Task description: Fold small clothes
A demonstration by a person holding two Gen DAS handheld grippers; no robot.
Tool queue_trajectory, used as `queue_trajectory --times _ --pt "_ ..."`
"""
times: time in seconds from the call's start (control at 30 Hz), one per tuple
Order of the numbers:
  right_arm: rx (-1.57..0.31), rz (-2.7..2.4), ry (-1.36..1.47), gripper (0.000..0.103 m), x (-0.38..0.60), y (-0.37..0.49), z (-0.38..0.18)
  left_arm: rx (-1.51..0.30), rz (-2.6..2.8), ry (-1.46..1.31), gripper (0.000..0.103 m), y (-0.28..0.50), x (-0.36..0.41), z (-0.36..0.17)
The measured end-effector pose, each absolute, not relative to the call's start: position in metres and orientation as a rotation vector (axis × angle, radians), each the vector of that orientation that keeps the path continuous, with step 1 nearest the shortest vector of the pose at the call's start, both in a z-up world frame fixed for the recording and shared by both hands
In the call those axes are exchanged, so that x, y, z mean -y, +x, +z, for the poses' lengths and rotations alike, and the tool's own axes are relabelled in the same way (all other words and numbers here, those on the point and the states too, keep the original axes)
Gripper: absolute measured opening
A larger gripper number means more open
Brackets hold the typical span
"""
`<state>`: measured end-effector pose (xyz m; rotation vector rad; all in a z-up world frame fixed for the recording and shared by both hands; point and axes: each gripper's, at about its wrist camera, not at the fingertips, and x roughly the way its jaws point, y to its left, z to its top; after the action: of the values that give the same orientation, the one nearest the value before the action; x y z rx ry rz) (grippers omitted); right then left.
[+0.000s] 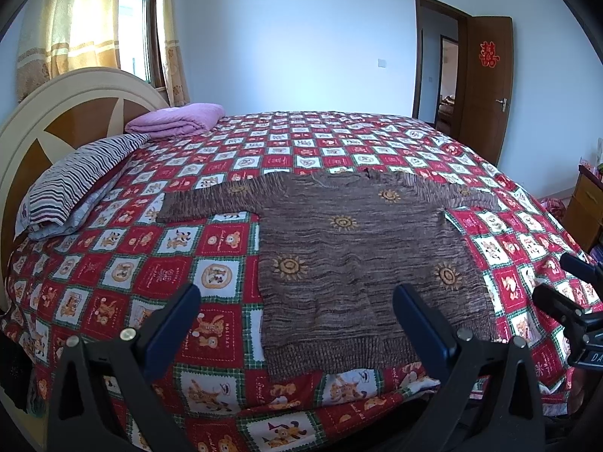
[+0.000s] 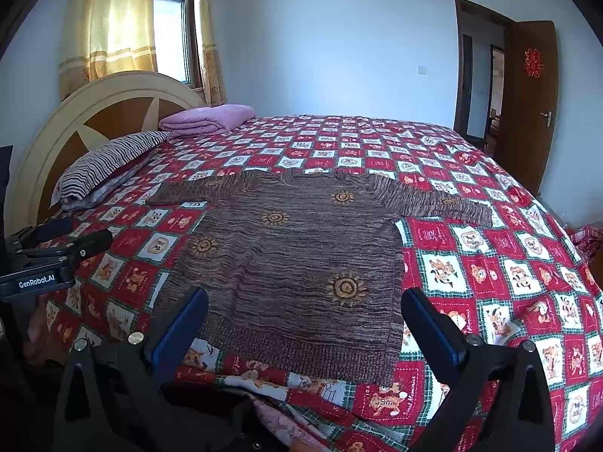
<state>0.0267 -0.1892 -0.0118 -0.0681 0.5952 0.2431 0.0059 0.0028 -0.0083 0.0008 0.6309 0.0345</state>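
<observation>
Sweater (image 1: 361,256) spread flat on the bed (image 1: 226,248), sleeves out to both sides, hem at the near edge. Left gripper (image 1: 297,324) and right gripper (image 2: 305,324) hang above the hem, jaws apart, holding nothing. Folding appears not yet begun; a good start would be to pinch one sleeve by its cuff and lay it squarely across the body without dragging the knit.

Bedroom: pale blue walls (image 1: 301,37); curtained window (image 1: 133,34), daylight; bed (image 1: 226,233), checked cover, round headboard (image 1: 75,113); brown door (image 1: 486,86) open; nightstand (image 1: 584,207).
</observation>
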Motion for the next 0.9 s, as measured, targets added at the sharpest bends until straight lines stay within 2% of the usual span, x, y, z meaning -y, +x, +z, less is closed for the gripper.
queue_trajectory --times 0.17,0.3,0.53,0.9 --pt "-0.606 0.249 -0.043 0.102 0.192 0.037 -0.024 -0.654 0.019 0.013 0.103 0.017 -0.004 -0.017" --pt "-0.634 0.287 0.108 0.102 0.209 0.059 -0.044 -0.690 0.002 0.030 0.103 0.034 -0.009 -0.027" --pt "-0.753 0.230 0.003 0.102 0.224 0.109 -0.070 -0.699 0.004 0.055 0.103 0.077 -0.016 -0.035" --pt "-0.817 0.102 0.261 0.102 0.326 0.214 -0.094 -0.680 0.079 0.092 0.103 0.181 -0.025 -0.057"
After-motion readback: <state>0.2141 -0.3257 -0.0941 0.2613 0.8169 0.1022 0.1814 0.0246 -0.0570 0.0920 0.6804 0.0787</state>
